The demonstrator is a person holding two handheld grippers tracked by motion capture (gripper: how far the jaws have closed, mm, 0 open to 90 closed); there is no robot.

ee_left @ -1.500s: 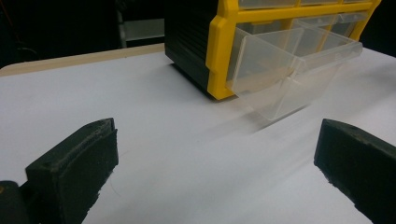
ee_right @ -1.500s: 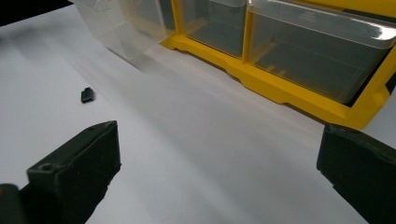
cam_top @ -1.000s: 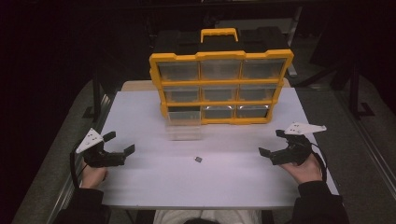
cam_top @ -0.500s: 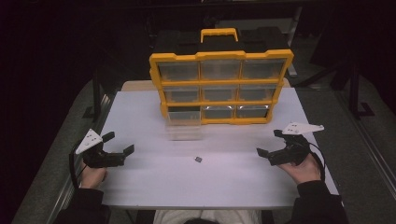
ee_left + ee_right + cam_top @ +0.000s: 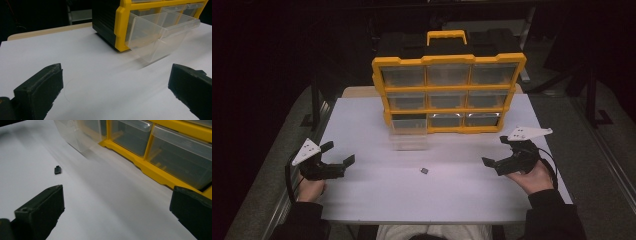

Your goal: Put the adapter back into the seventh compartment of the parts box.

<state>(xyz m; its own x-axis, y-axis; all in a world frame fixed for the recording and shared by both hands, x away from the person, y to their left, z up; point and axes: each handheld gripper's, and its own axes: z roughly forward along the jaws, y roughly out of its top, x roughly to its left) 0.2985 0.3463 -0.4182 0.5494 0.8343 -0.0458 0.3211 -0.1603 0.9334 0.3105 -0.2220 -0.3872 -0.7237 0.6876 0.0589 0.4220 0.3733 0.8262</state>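
Small black part: we see it lying alone on the white table, between our two claws and just in front of the pulled-out drawer; in the right claw's view it sits ahead and to the left.
Open drawer: the clear bottom-left drawer of the yellow organizer is drawn well out over the table, we judge so the part can be dropped into it.
Other drawers: all pushed in; we cannot tell what they hold.
Left claw: resting at the table's left edge, jaws spread wide, holding and touching nothing but the table.
Right claw: at the right side, jaws also wide apart and empty, angled toward the part.
Our reading: both claws wait apart from the part; the right one seems better placed to pick it up.
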